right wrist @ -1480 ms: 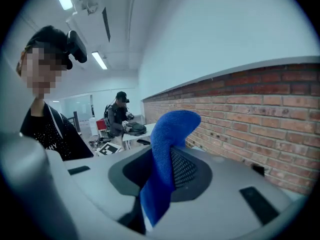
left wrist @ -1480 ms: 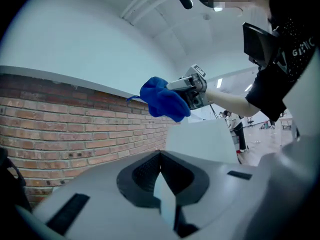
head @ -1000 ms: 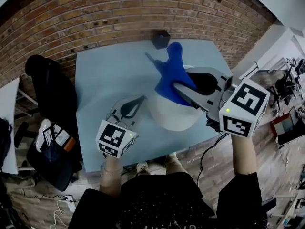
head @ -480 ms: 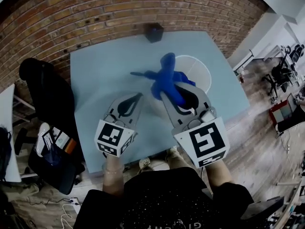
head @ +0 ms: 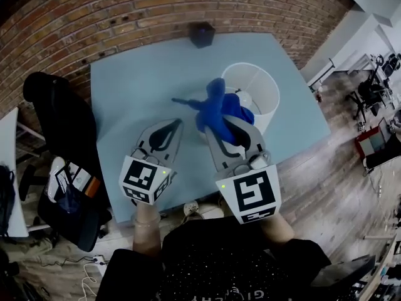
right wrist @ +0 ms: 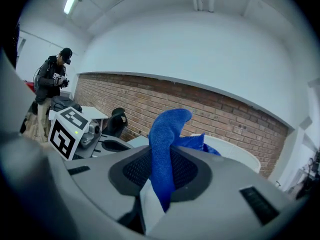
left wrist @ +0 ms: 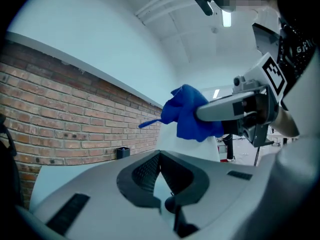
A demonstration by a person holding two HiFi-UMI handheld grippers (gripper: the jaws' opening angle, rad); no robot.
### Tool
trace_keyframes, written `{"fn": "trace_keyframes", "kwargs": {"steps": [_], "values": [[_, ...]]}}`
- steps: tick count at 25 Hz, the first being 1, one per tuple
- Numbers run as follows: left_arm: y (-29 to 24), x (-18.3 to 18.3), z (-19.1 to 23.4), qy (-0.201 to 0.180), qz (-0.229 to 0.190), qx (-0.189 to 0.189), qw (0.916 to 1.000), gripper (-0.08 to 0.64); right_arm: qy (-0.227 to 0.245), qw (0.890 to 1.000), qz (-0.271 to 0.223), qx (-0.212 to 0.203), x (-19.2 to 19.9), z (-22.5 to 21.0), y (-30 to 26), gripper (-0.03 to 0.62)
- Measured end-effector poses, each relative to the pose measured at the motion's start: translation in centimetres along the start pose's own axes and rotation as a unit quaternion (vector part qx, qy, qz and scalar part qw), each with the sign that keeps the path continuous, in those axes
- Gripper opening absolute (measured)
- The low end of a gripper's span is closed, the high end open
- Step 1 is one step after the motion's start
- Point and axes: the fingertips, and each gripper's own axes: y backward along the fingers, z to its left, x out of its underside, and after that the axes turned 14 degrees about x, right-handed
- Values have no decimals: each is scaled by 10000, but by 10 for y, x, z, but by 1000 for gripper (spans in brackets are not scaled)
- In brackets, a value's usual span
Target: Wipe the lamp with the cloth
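R tongs [head: 220, 125] are clamped on the blue cloth [head: 218, 105]. In the R gripper view the cloth [right wrist: 167, 144] is pinched between both pads. One end stands up above the jaws, the other hangs down w/ its tip lost in shadow. In the head view the R fingertips are buried in the bunched cloth and can't be seen.

The cloth is at the near-left rim of the lamp [head: 257, 93] and covers that part of the white shade. Can't tell if it presses on the shade or is just in front. Lamp base and stem are hidden under shade and cloth. In the L gripper view only a pale strip of shade shows below the cloth.

L tongs [head: 177, 124] are closed tip to tip w/ nothing between them [left wrist: 159, 156]. They're held left of the cloth, apart from it, over the light-blue counter [head: 138, 86].

A small black box [head: 202, 34] sits at the counter's far edge, too small to ID. A dark chair [head: 59, 115] stands left of the counter. A person [right wrist: 55, 84] stands far left in the R gripper view.
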Motion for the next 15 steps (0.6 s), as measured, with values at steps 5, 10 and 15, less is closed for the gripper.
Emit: {"fn": "trace_keyframes", "kwargs": {"steps": [5, 10, 15], "values": [[3, 7, -5, 44, 69, -2, 10000, 8, 135, 9994, 260, -158, 29, 18, 0, 87], [6, 22, -7, 158, 203, -25, 9997, 9, -28, 9967, 679, -447, 69, 44, -2, 87], [12, 48, -11, 404, 404, -65, 9983, 9, -234, 9848, 1372, -1039, 122, 74, 4, 87]]}}
